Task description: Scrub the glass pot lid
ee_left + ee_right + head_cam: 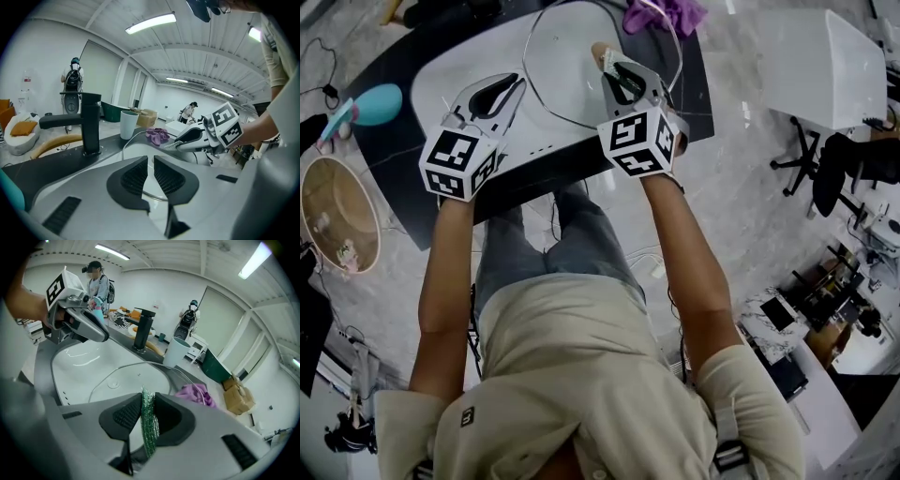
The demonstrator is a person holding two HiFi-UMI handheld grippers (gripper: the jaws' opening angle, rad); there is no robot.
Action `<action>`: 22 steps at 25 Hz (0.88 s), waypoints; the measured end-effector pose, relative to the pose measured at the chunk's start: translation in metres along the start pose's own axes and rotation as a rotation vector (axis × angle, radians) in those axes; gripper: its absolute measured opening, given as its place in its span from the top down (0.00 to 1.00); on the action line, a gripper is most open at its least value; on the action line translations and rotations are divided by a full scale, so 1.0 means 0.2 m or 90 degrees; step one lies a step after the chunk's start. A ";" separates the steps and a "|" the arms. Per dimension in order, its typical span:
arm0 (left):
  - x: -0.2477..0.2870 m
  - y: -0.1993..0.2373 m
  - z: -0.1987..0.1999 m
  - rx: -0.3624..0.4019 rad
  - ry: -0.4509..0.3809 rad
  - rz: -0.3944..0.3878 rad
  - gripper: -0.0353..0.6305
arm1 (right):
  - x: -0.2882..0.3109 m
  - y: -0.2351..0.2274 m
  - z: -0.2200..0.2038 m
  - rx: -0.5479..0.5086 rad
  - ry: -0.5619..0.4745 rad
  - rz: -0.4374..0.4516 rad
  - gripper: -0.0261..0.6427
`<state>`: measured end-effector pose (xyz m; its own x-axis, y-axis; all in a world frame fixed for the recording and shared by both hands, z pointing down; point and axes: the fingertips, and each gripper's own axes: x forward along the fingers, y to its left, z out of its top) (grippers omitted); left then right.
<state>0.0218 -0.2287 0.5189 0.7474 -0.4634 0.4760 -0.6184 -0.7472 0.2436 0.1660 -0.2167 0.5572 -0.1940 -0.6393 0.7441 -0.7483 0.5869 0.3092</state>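
The left gripper (520, 84), jaws nearly together, is pinching the left rim of the glass pot lid (567, 56) leaning across the sink (436, 84), while the right gripper (614, 70), clamping 1 green scrub pad (149, 423), is hanging over the glass just ahead.

Black faucet (90, 124) on dark counter (37, 166), white cup (129, 124) beside; purple cloth (157, 136) near cup.
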 end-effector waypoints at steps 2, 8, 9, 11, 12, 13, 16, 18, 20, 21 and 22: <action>0.00 -0.02 0.03 0.009 0.002 -0.006 0.87 | -0.03 -0.06 -0.01 0.010 0.001 -0.017 0.83; 0.01 -0.05 0.13 0.030 0.003 -0.021 0.87 | -0.07 -0.16 0.00 0.040 0.000 -0.040 0.83; 0.01 -0.06 0.15 0.033 0.002 -0.024 0.87 | -0.08 -0.17 0.00 0.044 0.000 -0.042 0.83; 0.01 -0.07 0.18 0.039 0.001 -0.028 0.87 | -0.09 -0.19 0.01 0.052 -0.001 -0.045 0.83; 0.00 -0.08 0.20 0.042 0.001 -0.031 0.87 | -0.10 -0.20 0.01 0.056 -0.001 -0.046 0.83; 0.00 -0.08 0.21 0.044 0.000 -0.033 0.87 | -0.11 -0.21 0.02 0.062 -0.003 -0.048 0.83; -0.02 -0.09 0.25 0.052 0.000 -0.040 0.87 | -0.17 -0.24 0.04 0.086 -0.011 -0.057 0.83; -0.04 -0.11 0.29 0.060 -0.001 -0.045 0.87 | -0.22 -0.26 0.05 0.101 -0.019 -0.065 0.83; -0.06 -0.13 0.32 0.068 -0.003 -0.051 0.87 | -0.28 -0.29 0.07 0.118 -0.030 -0.074 0.83; -0.07 -0.14 0.34 0.074 -0.004 -0.054 0.87 | -0.32 -0.30 0.08 0.127 -0.038 -0.078 0.83; -0.09 -0.15 0.36 0.080 -0.004 -0.058 0.87 | -0.35 -0.31 0.10 0.137 -0.048 -0.082 0.83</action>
<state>0.0452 -0.2331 0.4418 0.8008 -0.3943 0.4508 -0.5135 -0.8395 0.1778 0.2137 -0.2187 0.4735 -0.1297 -0.7417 0.6581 -0.8862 0.3845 0.2587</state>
